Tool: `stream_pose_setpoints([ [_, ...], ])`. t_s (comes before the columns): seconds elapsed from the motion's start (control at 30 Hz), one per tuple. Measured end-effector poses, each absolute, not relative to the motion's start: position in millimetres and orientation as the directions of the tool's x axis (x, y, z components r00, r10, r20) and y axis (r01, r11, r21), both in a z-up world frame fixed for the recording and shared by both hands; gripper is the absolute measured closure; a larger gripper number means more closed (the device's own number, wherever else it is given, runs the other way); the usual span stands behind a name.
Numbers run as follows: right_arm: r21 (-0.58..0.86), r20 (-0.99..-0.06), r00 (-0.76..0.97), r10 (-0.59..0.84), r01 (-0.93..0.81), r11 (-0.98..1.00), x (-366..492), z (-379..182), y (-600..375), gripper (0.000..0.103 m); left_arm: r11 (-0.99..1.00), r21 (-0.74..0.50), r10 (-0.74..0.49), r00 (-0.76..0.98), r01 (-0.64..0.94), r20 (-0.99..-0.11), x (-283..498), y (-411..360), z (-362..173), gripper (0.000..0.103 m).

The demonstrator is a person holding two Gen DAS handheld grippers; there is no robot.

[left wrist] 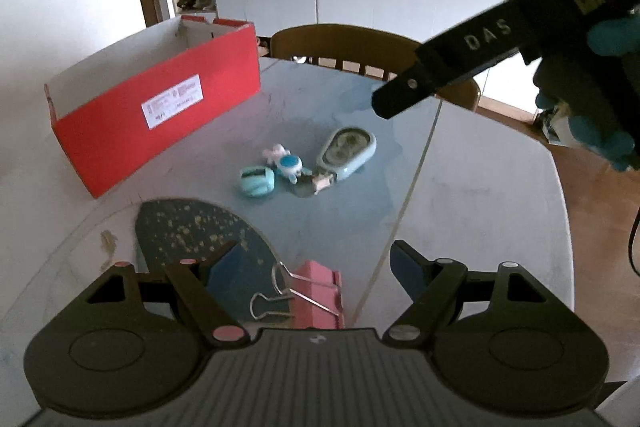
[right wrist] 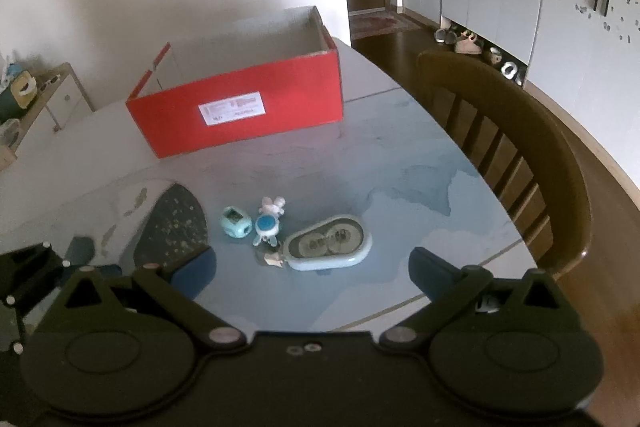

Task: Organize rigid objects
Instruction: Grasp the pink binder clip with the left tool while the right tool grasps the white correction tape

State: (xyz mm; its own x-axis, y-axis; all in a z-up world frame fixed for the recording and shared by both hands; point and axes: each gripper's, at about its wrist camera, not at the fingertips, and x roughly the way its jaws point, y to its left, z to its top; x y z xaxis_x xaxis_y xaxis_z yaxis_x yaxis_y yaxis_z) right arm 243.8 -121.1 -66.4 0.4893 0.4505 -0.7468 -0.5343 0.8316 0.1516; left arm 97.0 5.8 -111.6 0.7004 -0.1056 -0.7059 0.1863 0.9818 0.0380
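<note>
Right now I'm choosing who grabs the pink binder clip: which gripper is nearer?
Left. The left gripper hangs open right over the pink binder clip; the right gripper faces the blue toys farther off.

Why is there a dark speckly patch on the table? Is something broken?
It does look odd. The table has a dark oval patch with pale flecks, near the left gripper, where the surface seems worn or peeled. I cannot tell the cause. The pink binder clip lies apart from the other small toys.
</note>
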Motion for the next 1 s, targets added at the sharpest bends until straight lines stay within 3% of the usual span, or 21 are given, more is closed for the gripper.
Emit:
stream_pose_setpoints([
  [0.6,0.064,-0.797,0.481,0.365,-0.534,0.843,277.9,-121.0,-92.0,0.002,0.987,0.074,-0.053,0.714,0.146,-0.698,96.2,1.5,-141.0,0.022],
  [0.8,0.048,-0.812,0.477,0.336,-0.519,0.853,291.0,-133.5,-80.7,0.005,0.987,0.07,-0.052,0.709,0.142,-0.703,96.4,0.5,-144.3,0.027],
  [0.87,0.046,-0.815,0.474,0.332,-0.519,0.854,293.4,-136.2,-78.1,0.005,0.987,0.07,-0.053,0.708,0.145,-0.705,96.6,-0.5,-144.5,0.034],
  [1.0,0.032,-0.823,0.468,0.322,-0.528,0.849,296.7,-141.2,-71.1,0.008,0.984,0.086,-0.048,0.707,0.153,-0.706,96.3,-2.2,-147.4,0.039],
])
